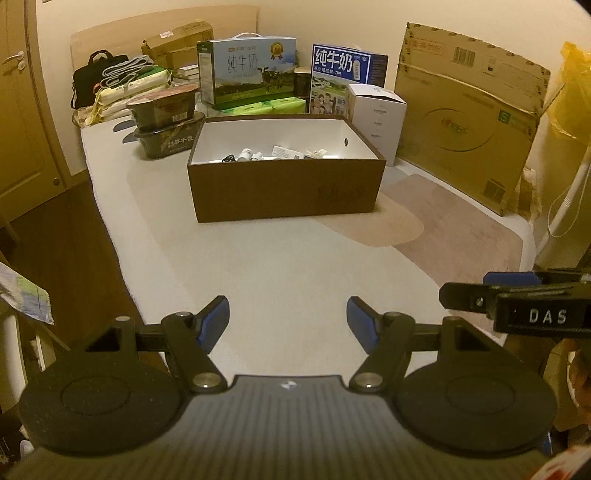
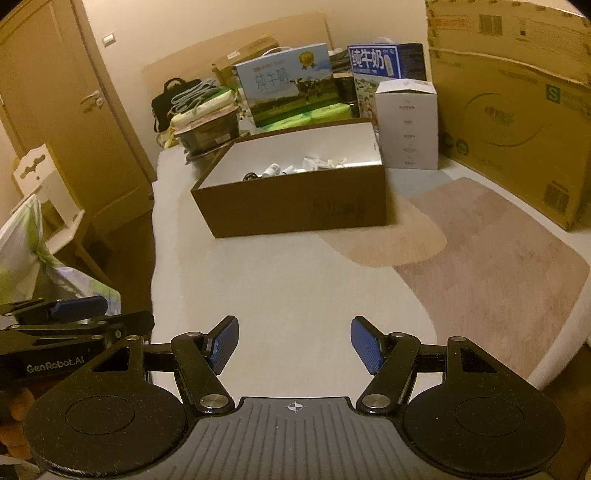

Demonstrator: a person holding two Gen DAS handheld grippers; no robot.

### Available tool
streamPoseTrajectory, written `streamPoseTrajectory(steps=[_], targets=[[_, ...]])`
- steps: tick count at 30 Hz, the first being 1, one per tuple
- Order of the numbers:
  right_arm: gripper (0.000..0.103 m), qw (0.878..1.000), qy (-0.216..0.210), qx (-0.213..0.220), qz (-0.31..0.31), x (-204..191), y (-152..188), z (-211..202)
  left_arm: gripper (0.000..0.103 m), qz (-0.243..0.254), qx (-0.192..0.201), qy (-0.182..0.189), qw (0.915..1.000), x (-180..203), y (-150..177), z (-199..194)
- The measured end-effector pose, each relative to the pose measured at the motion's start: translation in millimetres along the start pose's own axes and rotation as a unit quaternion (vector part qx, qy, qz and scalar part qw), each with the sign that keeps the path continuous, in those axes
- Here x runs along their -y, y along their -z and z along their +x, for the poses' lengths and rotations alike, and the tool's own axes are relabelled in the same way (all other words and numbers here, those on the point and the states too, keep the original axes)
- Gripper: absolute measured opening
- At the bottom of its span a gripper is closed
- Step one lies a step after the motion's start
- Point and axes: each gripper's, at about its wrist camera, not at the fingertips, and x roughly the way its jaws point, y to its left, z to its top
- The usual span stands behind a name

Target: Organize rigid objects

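Warm yellowish light fills a cream-walled room (image 1: pixel 332 22); a wooden door (image 2: pixel 48 110) stands left, above dark brown wooden flooring (image 1: pixel 66 240).

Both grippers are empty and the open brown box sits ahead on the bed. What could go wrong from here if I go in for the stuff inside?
1. The brown box has high walls and the small items lie low against its far side, so fingers may catch the rim.
2. The left gripper and right gripper hang side by side; both reaching into one box could collide.
3. The items are small and crowded, so a grab may pinch two.
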Motion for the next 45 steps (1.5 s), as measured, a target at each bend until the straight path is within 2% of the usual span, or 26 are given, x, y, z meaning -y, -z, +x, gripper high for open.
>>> streamPoseTrajectory(steps=[11, 45], targets=[[0.067, 1.000, 0.010, 0.000, -0.010, -14, 29, -14, 0.068, -0.005, 0.006, 0.006, 1.0000, -2, 24, -15], [0.067, 1.000, 0.006, -0.012, -0.011, -12, 42, -8, 0.068, -0.007, -0.012, 0.001, 0.9999, 8, 34, -6]])
